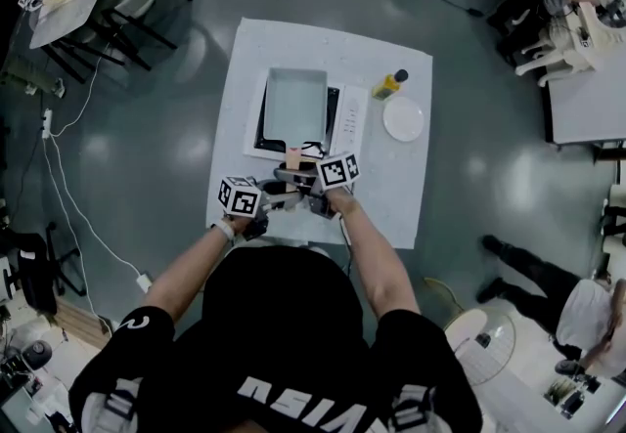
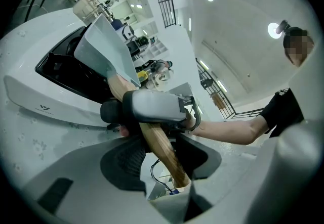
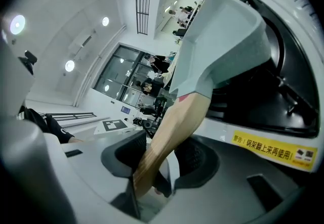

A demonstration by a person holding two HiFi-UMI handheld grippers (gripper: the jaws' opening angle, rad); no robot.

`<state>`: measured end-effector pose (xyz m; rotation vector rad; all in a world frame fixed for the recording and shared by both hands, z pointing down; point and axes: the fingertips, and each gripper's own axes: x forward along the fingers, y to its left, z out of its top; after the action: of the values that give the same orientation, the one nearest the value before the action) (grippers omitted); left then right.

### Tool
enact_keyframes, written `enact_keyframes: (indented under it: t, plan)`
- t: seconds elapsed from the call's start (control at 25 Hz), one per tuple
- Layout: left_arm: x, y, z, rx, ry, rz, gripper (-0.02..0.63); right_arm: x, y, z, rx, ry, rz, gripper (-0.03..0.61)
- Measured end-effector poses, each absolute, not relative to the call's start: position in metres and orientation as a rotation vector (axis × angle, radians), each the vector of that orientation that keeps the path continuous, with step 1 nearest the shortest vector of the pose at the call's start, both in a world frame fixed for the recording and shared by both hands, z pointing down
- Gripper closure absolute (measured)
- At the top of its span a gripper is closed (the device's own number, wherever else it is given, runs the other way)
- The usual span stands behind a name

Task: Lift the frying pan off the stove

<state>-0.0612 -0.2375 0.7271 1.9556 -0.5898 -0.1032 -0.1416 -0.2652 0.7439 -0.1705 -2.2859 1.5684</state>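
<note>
From above, the head view takes in the whole white counter [image 1: 391, 189]: one stove [image 1: 350, 123] with one square, pale frying pan [image 1: 295, 104] sitting on its black top, one yellow bottle [image 1: 388, 85] with a dark cap, and one white plate [image 1: 403, 118] to the right of the stove, the last two well apart from the pan. Two tools meet at the pan's wooden handle [image 1: 293, 159], which points back toward the person, the left tool [image 1: 274, 193] nearer the handle's end and the right tool [image 1: 311, 179] closer to the pan. How the jaws stand is too small to read from up there. The left gripper view shows it: the handle runs slantwise between two dark ribbed pads, which sit partly closed and clamped against the wood, with the other tool's grey body and a bare forearm [image 2: 228, 129] just beyond. The right gripper view shows its own jaws drawn in around the same handle, one pad plainly on the wood and the other apparently touching, though the wide-angle bend leaves that uncertain. Only this view reveals one yellow label [image 3: 273, 148] on the stove's white front edge.
</note>
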Motion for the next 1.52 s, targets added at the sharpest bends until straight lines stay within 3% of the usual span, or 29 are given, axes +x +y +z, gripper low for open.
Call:
enact_keyframes:
  t: [0.88, 1.52]
  plan:
    - [-0.062, -0.238, 0.708, 2.053, -0.627, -0.046, 0.425, -0.142, -0.268, 0.722, -0.185, -2.375, 1.555, 0.42]
    - [-0.057, -0.247, 0.627, 2.267, -0.666, -0.067, 0.425, -0.139, -0.278, 0.626, -0.181, -2.605, 1.344, 0.419]
